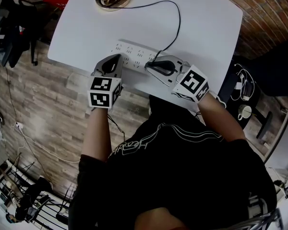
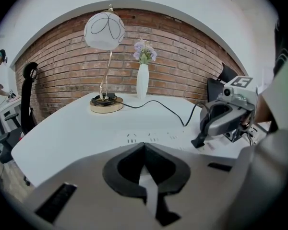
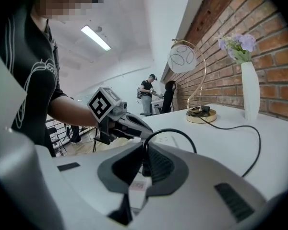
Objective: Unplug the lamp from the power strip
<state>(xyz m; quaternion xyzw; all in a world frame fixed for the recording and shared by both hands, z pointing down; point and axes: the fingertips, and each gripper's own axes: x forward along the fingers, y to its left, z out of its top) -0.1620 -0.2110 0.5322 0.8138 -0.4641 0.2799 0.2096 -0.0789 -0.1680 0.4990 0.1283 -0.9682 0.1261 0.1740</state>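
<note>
Lamp plug point(image 3: 145, 163) clamped between right gripper's point(image 1: 154, 66) closed jaws at power strip point(image 1: 134, 51). Over strip's left end, left gripper point(image 1: 116, 59), jaws together and empty.

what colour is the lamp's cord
Black cord, clearest in the head view against the white table.

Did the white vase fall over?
No, the white vase stands upright on the table with purple flowers in it.
</note>
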